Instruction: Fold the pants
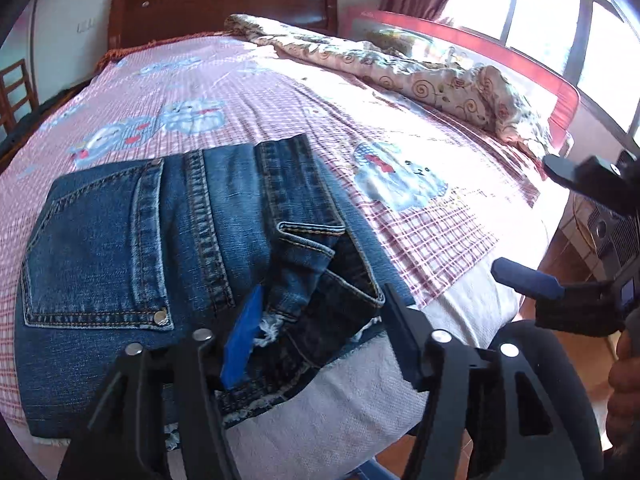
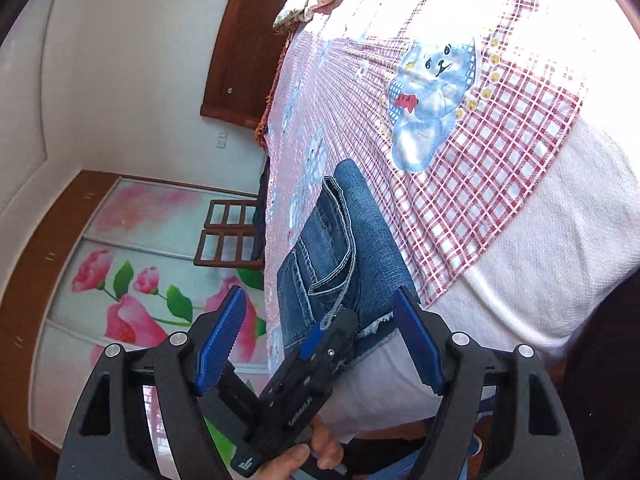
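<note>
Blue denim pants point(image 1: 160, 248) lie folded in a compact stack near the front edge of the bed point(image 1: 280, 80), back pocket up, frayed hems toward me. My left gripper point(image 1: 316, 320) is open, its fingers straddling the hem layers at the stack's near right corner without pinching them. My right gripper point(image 1: 524, 224) shows at the right of the left wrist view, open and empty, off the bed's corner. In the right wrist view the pants point(image 2: 340, 248) lie ahead, my right gripper point(image 2: 320, 340) is open, and my left gripper point(image 2: 336, 328) sits at their hem.
The bed has a pink checked sheet with bear prints point(image 1: 400, 176). A crumpled floral quilt point(image 1: 400, 68) lies along the far right by a red rail point(image 1: 520, 64). A wooden headboard point(image 1: 224, 4) stands at the back. A wooden chair point(image 2: 228, 236) and a flowered wardrobe point(image 2: 132, 280) stand at the left.
</note>
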Tool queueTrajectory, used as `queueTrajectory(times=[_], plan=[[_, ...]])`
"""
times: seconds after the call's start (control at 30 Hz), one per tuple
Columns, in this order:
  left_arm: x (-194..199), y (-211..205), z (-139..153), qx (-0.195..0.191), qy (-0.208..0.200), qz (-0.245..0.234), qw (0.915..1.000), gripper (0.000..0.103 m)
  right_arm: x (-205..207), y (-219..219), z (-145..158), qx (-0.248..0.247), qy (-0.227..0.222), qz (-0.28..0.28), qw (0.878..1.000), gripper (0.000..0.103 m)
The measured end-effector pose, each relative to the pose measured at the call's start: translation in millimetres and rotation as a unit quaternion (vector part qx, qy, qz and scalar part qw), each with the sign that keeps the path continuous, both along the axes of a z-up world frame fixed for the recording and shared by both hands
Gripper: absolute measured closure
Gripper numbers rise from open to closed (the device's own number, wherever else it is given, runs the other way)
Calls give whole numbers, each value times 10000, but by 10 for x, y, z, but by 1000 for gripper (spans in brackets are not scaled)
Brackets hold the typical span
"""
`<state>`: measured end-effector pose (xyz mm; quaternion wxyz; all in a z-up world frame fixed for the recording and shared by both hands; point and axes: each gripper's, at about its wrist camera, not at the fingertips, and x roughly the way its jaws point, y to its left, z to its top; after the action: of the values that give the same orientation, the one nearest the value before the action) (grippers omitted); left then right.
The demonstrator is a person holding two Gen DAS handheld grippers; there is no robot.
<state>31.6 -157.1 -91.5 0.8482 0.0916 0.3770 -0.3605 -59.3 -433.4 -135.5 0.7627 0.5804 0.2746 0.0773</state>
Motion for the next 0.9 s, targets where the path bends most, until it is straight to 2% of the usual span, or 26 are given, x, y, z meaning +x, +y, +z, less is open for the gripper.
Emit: queueTrajectory(times=[0.03,0.1,0.17,0.23,0.3,0.37,0.43,0.53,0.6,0.67,0.77,0.83,0.87,0.9], plan=[[-100,-33,55,49,-93,-148,9998,23,9,-4,13,-13,-23,4,10000,28],[-265,36,191,-136,-78,-387,9991,23,16,-15,56,-30,-124,102,9999,28],[-429,145,321,-242,-170,-329,9990,17,100,77,131,-147,-168,253,9994,28],[-517,350,372,-410,-130,-72,9990,13,215,177,156,-223,-151,418,9988,28],[-473,640,373,-597,112,347,9975,10,337,266,131,-215,-71,532,9983,28],[-433,955,245,-717,399,758,9937,10,477,360,120,-399,95,585,9974,28],[-401,1227,168,-681,475,1135,9901,10,613,416,86,-523,298,628,9962,28],[-309,1509,4,-598,352,1551,9855,10,793,506,15,-711,609,604,9938,28],[-261,1682,-50,-584,323,1887,9798,10,873,543,-82,-851,1052,580,9891,28],[-141,1849,-103,-660,374,2270,9709,8,911,581,-163,-922,1184,628,9867,28],[2,2114,-208,-1108,691,2666,9549,7,959,671,-209,-1024,1299,677,9839,28],[91,2244,-288,-1316,879,2859,9451,7,1020,770,-159,-1250,1320,935,9789,54],[146,2282,-328,-1391,960,2946,9405,7,1049,839,-116,-1582,1403,1040,9719,73],[162,2330,-359,-1439,1028,3044,9360,7,1078,899,-84,-1882,1439,1139,9648,78]])
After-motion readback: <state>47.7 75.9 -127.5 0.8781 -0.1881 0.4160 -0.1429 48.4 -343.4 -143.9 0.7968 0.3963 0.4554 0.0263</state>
